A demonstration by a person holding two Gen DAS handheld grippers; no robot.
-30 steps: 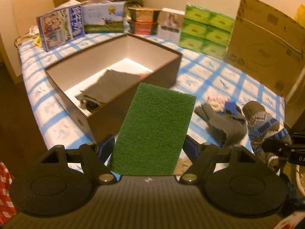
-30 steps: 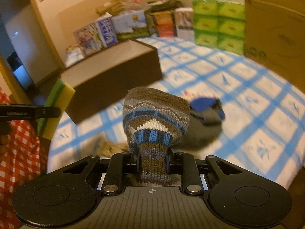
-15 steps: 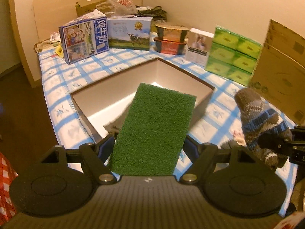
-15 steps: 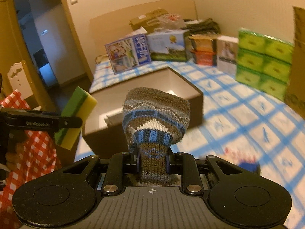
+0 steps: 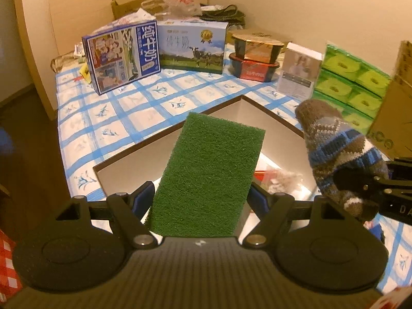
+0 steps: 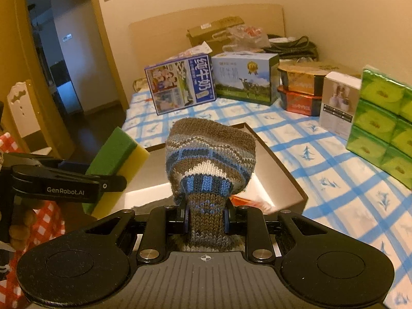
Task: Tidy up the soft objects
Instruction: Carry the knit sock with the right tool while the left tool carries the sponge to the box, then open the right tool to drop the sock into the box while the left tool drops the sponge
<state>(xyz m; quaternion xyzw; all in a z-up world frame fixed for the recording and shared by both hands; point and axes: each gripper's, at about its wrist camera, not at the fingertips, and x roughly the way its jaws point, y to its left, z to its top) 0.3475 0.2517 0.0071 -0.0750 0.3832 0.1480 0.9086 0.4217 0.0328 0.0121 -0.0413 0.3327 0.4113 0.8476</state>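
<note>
My left gripper (image 5: 203,200) is shut on a green-and-yellow sponge (image 5: 209,171), green face up, held above the open brown box (image 5: 164,136). From the right wrist view the same sponge (image 6: 116,154) shows side-on at the left, clamped in the left gripper (image 6: 103,180). My right gripper (image 6: 205,219) is shut on a brown-and-blue knitted sock (image 6: 209,159), whose toe sticks up over the box (image 6: 283,170). In the left wrist view this sock (image 5: 340,154) hangs at the right over the box's right side. A bit of red-and-pale stuff (image 5: 280,177) lies on the box floor.
On the blue-checked cloth (image 5: 108,118) behind the box stand two milk cartons (image 5: 121,56), stacked food tubs (image 5: 253,59), a white box (image 5: 298,72) and green tissue packs (image 5: 352,85). A cardboard box (image 5: 396,108) stands at the right. A doorway (image 6: 51,59) opens at the left.
Both grippers have travelled with their loads from beside the box to above it. The grey cloth and blue sock on the table have dropped out of view.
</note>
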